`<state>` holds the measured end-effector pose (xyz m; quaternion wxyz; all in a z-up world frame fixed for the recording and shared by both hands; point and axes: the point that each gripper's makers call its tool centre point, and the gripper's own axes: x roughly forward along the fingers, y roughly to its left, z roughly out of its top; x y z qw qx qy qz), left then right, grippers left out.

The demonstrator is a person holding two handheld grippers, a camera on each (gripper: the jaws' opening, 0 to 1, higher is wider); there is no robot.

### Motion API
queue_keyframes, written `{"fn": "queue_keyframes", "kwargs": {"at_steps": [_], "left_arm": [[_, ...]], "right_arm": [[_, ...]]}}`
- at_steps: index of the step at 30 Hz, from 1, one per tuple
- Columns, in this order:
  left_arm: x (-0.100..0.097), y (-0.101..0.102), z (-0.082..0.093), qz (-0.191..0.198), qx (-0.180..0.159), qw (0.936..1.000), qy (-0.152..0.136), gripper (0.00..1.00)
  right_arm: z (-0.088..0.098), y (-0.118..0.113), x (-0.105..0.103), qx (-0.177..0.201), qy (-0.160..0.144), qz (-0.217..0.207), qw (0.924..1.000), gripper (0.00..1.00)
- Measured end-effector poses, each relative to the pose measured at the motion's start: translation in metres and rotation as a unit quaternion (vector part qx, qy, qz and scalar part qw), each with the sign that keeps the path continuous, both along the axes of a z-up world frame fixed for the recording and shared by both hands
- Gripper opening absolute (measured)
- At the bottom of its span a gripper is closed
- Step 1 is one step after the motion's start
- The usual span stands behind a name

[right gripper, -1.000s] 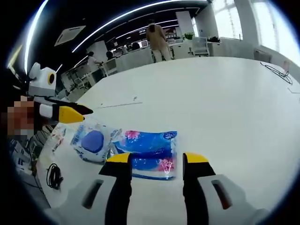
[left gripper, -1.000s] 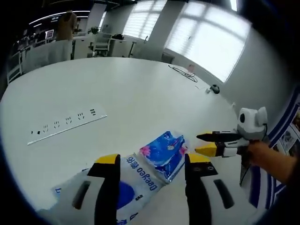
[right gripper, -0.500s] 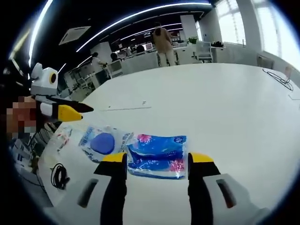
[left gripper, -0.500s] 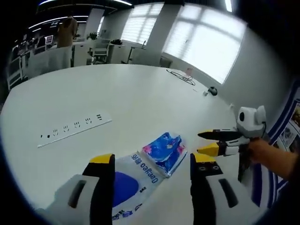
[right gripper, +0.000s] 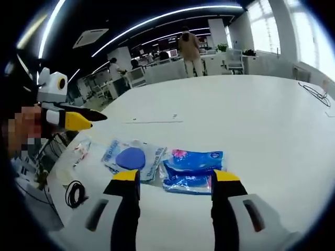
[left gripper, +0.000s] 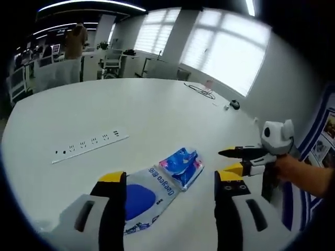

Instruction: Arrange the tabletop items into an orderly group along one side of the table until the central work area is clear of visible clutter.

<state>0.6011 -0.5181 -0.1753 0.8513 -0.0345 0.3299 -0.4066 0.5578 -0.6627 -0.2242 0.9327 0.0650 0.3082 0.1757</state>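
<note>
While both grippers hover above the white table (left gripper: 157,110), neither holds anything: the left gripper (left gripper: 170,180) has its jaws spread wide with bare tabletop and packaging visible between them, and the right gripper (right gripper: 175,178) has its jaws equally wide apart and empty.

In the left gripper view, the blue tissue pack (left gripper: 181,164) lies at lower centre of the frame, touching or slightly overlapping the white pouch (left gripper: 140,201) just below and left of it. A power strip (left gripper: 89,145) lies well apart at centre left. A cable (left gripper: 201,90) and a small dark object (left gripper: 235,104) rest in the upper right, near the far edge.

In the right gripper view, the pouch and pack sit side by side at lower centre. A coiled black cord (right gripper: 76,192) lies at lower left, and another small packet (right gripper: 81,150) lies just above it.

The step in hand appears to be selection of the next item. The next move calls for lowering one gripper onto the tissue pack, closing on its edge, and setting it down toward the near table edge beside the cord.
</note>
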Motion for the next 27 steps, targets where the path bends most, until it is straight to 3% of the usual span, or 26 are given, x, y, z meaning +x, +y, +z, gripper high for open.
{"fn": "queue_keyframes", "kwargs": {"at_steps": [15,27], "left_arm": [[-0.025,0.033,0.01,0.008,-0.006,0.9999,-0.01,0.69],[-0.046,0.076,0.022,0.029,-0.01,0.9993,-0.02,0.7]], "right_arm": [[0.02,0.031,-0.025,0.003,-0.011,0.016,0.9998,0.54],[0.03,0.068,-0.042,0.009,-0.018,0.036,0.9991,0.53]]}}
